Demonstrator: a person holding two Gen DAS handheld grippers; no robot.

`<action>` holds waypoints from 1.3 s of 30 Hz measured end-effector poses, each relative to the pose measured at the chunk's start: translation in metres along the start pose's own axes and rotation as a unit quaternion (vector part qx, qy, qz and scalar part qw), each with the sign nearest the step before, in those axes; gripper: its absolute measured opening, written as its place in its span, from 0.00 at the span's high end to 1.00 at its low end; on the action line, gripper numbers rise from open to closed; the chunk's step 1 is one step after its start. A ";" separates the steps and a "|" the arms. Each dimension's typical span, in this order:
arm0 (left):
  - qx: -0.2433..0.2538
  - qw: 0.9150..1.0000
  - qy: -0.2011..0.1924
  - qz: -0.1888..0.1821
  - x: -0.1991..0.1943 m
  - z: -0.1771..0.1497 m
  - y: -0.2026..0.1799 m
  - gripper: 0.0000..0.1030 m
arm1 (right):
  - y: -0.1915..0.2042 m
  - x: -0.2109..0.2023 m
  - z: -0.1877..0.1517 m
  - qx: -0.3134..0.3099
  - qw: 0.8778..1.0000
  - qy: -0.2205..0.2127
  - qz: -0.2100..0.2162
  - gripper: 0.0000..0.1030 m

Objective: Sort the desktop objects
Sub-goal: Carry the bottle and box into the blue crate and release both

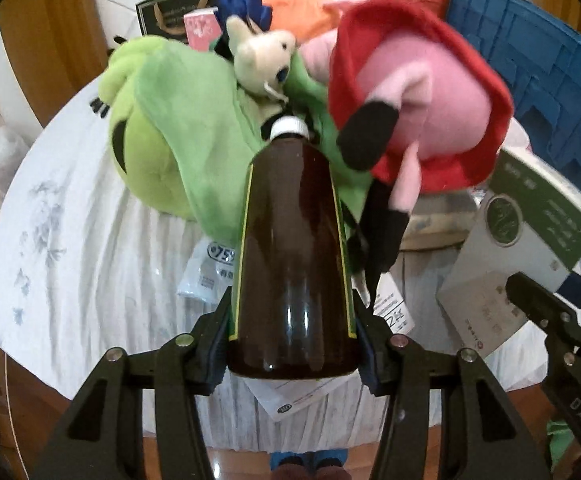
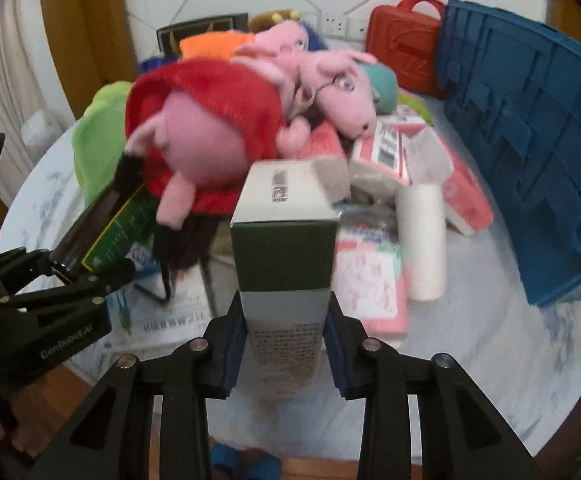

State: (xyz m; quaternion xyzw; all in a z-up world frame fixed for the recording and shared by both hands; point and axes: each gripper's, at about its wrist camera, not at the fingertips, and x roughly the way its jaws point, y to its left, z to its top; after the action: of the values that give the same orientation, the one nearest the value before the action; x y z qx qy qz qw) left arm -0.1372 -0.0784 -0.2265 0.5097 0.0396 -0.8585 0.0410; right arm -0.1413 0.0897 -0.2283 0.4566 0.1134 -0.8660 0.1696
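Over cluttered table [image 2: 490, 340], tongs clamped on bottle [image 1: 294, 264], box [image 2: 284, 264].

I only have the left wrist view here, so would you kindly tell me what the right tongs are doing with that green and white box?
Observer: The right tongs have the green and white box between their pads, gripped at its white lower end.
Operator: Thanks. Is anything behind the box that I cannot see?
Observer: Yes, a white roll stands upright just right of it, beside pink tissue packs.
Operator: And does my bottle look held from there?
Observer: The left tongs clamp the base of the brown bottle, whose neck disappears under the plush in the red dress.
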 end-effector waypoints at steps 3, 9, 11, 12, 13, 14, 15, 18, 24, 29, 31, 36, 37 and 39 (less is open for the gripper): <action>0.002 1.000 0.009 0.002 0.006 0.003 -0.002 0.51 | -0.001 0.003 0.000 0.004 1.000 0.002 0.001 0.66; 0.005 1.000 0.021 0.011 0.016 0.019 -0.003 0.47 | -0.002 0.010 0.002 0.005 1.000 0.009 0.003 0.65; 0.006 1.000 0.021 0.014 0.017 0.027 -0.003 0.42 | -0.003 0.012 0.004 0.008 1.000 0.010 0.005 0.65; 0.005 1.000 0.022 0.014 0.019 0.030 -0.003 0.38 | -0.003 0.014 0.005 0.009 1.000 0.011 0.005 0.64; 0.002 1.000 0.025 0.013 0.021 0.035 -0.003 0.37 | -0.003 0.015 0.007 0.010 1.000 0.011 0.004 0.63; 0.001 1.000 0.028 0.011 0.024 0.037 -0.003 0.37 | -0.004 0.016 0.010 0.011 1.000 0.011 0.005 0.63; 0.000 0.999 0.031 0.010 0.026 0.039 -0.002 0.37 | -0.005 0.018 0.011 0.012 1.000 0.013 0.004 0.63; 0.004 1.000 0.029 0.006 0.026 0.036 -0.003 0.47 | -0.005 0.020 0.015 0.008 1.000 0.016 0.004 0.63; 0.019 1.000 -0.010 0.016 -0.002 0.026 -0.006 0.49 | -0.002 0.013 0.016 0.004 1.000 0.006 0.002 0.66; 0.019 0.998 -0.060 0.018 -0.050 0.026 -0.007 0.50 | -0.003 -0.020 0.031 0.001 0.999 -0.036 -0.003 0.66; 0.020 0.996 -0.082 0.025 -0.062 0.030 -0.005 0.50 | -0.004 -0.038 0.039 0.003 0.998 -0.059 -0.006 0.66; 0.021 0.989 -0.144 0.031 -0.098 0.054 -0.004 0.51 | -0.005 -0.078 0.060 0.004 0.994 -0.103 -0.022 0.66; 0.020 0.987 -0.154 0.029 -0.109 0.062 -0.007 0.51 | -0.006 -0.082 0.067 0.007 0.994 -0.108 -0.023 0.66; 0.020 0.984 -0.174 0.025 -0.124 0.077 -0.015 0.51 | -0.008 -0.096 0.078 0.013 0.992 -0.122 -0.029 0.66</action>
State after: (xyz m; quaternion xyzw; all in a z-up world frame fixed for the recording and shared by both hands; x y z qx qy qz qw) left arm -0.1464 -0.0679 -0.0804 0.3544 0.0023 -0.9333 0.0584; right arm -0.1525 0.0884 -0.1047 0.3461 0.0939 -0.9211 0.1515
